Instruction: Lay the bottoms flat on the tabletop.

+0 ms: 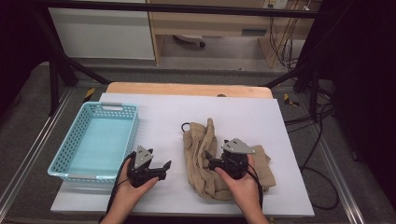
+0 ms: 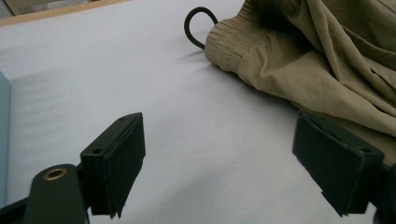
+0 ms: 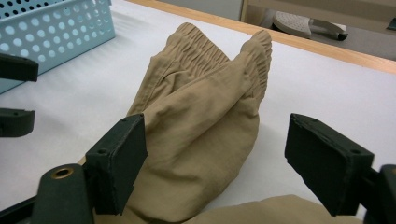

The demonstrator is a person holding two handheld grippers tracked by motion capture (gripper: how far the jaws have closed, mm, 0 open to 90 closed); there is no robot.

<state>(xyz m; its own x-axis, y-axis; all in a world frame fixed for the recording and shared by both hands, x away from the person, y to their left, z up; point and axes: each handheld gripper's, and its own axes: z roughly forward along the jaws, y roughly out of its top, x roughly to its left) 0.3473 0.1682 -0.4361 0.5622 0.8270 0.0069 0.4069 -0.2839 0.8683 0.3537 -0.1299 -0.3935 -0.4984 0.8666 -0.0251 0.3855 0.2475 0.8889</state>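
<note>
Two claws sit low over the white table [image 1: 280, 140], one in each hand. Start with the right claw [image 3: 215, 163]. Its two black jaws stand wide apart and pinch nothing. The tan trousers [image 3: 205, 107] lie right under it and stretch out in front of it, so some cloth sits in the gap between the jaws, but the pads do not press on it. Out ahead of this claw the stretchy waistband points up and away, toward the wooden edge [image 3: 327, 49] of the table. Off to its left side stands the blue basket [image 3: 51, 32], well apart from the cloth.

From above, the right claw [image 1: 212, 164] rests on top of the trousers [image 1: 198, 149], with the right hand [image 1: 240, 184] behind it.

Now the left claw [image 2: 217, 158]. Its jaws are wide too, and between them is only bare white table. The trousers [image 2: 327, 60] lie ahead of it and to its right, and the cloth comes up just beside the right jaw. I cannot tell if it touches. A black cord loop [image 2: 196, 25] sticks out from the waistband, farther ahead.

From above, the left claw [image 1: 166, 167] sits between the basket [image 1: 93, 140] and the trousers, held by the left hand [image 1: 135, 184]. The basket is just beside this hand.
</note>
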